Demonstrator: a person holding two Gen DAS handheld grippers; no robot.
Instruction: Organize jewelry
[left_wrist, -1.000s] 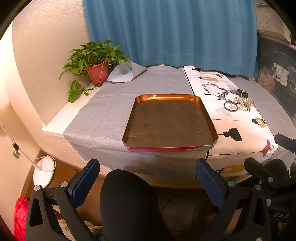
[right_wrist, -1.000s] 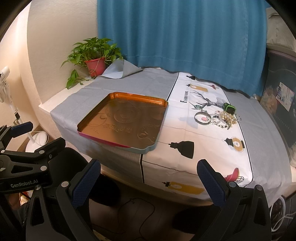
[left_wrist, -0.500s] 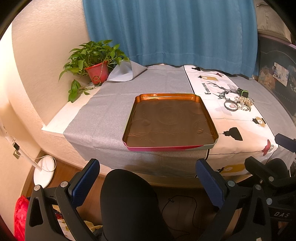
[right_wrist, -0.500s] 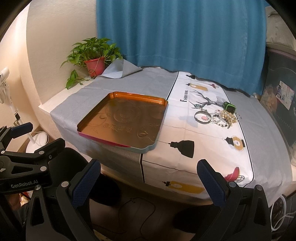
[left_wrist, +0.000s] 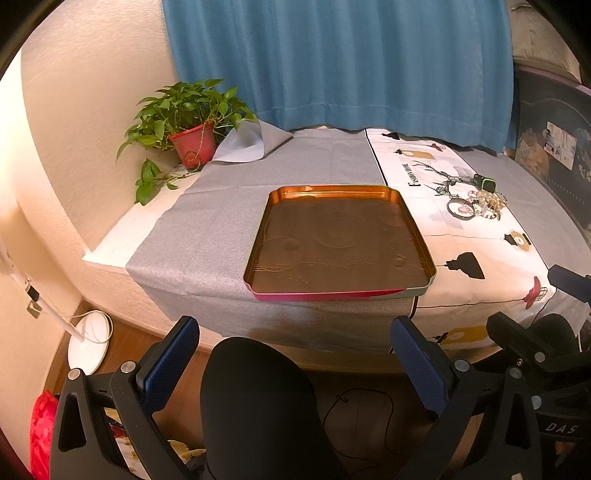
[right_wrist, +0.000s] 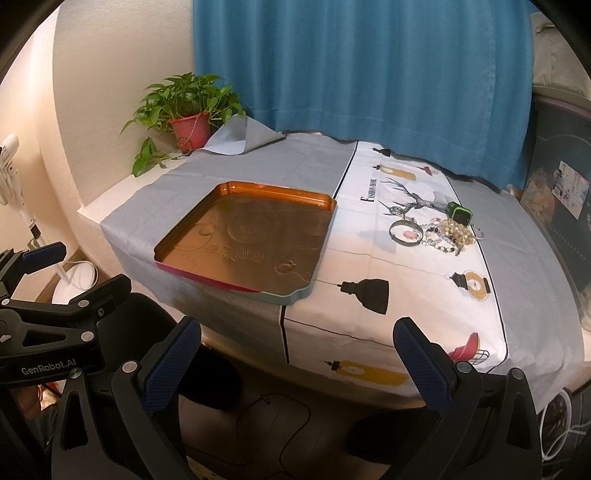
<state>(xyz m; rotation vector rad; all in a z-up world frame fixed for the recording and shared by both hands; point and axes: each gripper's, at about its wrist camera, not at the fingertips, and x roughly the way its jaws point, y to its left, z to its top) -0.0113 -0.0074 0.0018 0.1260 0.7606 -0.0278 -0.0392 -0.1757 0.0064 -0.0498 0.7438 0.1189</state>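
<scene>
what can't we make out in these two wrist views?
- Jewelry pile, both views: too small and tangled to count the pieces beside the bangle.
- Tray, left wrist view: embossed characters unreadable.
- Floor under the table, left wrist view: hidden by the person's knee.
- Left gripper and right gripper: open, lower bodies cut off by the frame edge.

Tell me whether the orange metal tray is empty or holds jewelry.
Empty: the orange metal tray shows only bare embossed floor; the jewelry pile lies apart.

A potted plant (right_wrist: 188, 110) by blue curtain (right_wrist: 369, 74); perhaps a lamp base (left_wrist: 90, 339) below.
</scene>
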